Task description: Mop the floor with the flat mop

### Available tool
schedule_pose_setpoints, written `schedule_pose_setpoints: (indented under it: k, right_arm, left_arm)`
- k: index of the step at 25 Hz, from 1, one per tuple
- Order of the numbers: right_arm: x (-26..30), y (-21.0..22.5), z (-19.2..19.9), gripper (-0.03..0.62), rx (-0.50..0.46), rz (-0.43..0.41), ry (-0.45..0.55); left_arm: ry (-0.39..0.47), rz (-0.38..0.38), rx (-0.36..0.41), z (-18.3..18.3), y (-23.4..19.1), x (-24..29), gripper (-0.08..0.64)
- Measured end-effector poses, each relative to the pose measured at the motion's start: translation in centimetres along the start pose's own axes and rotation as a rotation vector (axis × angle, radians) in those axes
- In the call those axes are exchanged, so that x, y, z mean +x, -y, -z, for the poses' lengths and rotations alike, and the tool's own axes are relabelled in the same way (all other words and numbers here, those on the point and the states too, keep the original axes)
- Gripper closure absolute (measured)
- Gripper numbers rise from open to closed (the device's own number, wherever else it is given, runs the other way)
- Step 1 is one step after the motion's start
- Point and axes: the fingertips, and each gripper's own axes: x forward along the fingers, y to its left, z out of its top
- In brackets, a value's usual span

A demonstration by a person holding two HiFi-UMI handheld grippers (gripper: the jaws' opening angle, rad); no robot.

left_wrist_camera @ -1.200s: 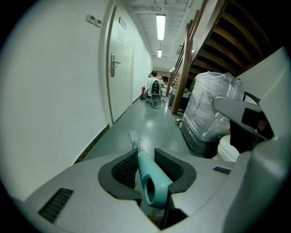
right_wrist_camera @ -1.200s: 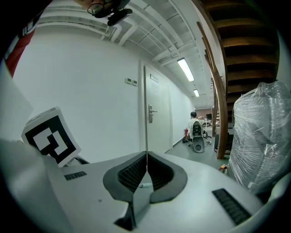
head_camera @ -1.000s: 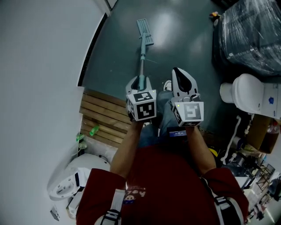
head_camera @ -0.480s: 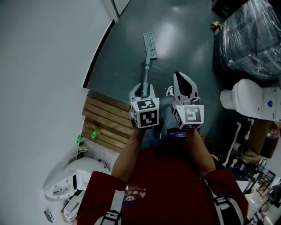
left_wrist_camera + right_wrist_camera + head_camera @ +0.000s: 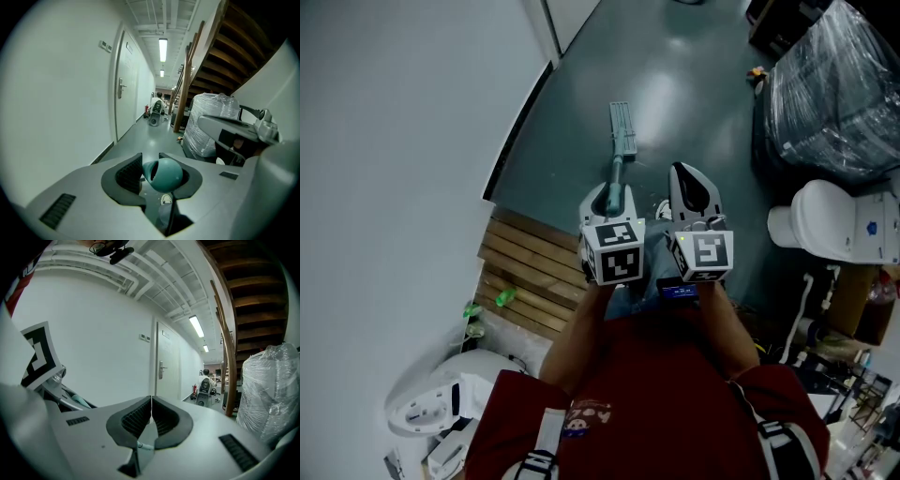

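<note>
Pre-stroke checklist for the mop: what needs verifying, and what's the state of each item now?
1. Left gripper clamped on mop handle: ok, the teal handle end sits between its jaws.
2. Right gripper on the handle: not ok, jaws together on nothing, beside the left.
3. Mop head down on the floor: ok, as far as the head view shows.
4. Room around the head: ok, wall and wrapped bundle stand apart from it.
5. Pad wet: cannot tell.
</note>
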Motion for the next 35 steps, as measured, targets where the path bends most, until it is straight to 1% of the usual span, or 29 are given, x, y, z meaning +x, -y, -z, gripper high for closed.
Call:
schedule_pose_setpoints:
  k: [6,8,10,13,15,17,20,22,26,30,35]
  right_arm:
    - [-1.0,-0.5,-1.9,0.572,-0.007,0.007,0.024]
    - [-1.2,-0.6,-1.4,0.572,0.012,0.002,0.012]
    - [-1.5,-0.8,-0.6,0.572,0.012,-0.008,0.001]
    - [-1.5,-0.8,0.6,0.574,0.011,-0.005,-0.017]
    - [-1.5,-1.3,-0.6,0.572,0.004,-0.017,0.0]
    - [-1.5,-2.1,-3.1,0.572,-0.011,-0.033,0.028]
    - [-1.6,-2.4,-4.1,0.574,0.01,-0.05,0.046]
    - [-1.6,-2.1,-3.7,0.572,0.01,-0.04,0.044]
    - [-1.7,-1.1,-1.1,0.572,-0.001,-0.013,-0.003]
    - [-1.6,-0.7,0.3,0.572,0.022,-0.02,-0.01]
    - [-1.3,-0.5,0.2,0.574,0.008,-0.013,-0.032]
  left_arm:
    - [0.073,0.01,0.023,-2.7,0.7,-2.8,0.434]
    - [0.094,0.013,0.03,-3.5,0.8,-3.4,0.433]
    - [0.108,0.018,0.033,-3.8,1.0,-3.9,0.434]
    - [0.107,0.018,0.033,-3.7,1.0,-4.2,0.434]
    - [0.102,0.017,0.028,-3.5,1.0,-4.3,0.433]
    - [0.104,0.015,0.027,-3.4,1.0,-4.4,0.433]
    - [0.104,0.016,0.025,-3.4,1.2,-4.5,0.433]
    - [0.1,0.016,0.023,-3.3,1.3,-4.4,0.433]
    - [0.1,0.013,0.02,-3.4,1.2,-4.2,0.433]
    - [0.109,0.016,0.017,-3.6,1.3,-4.0,0.433]
    - [0.098,0.007,0.015,-3.4,0.9,-3.7,0.433]
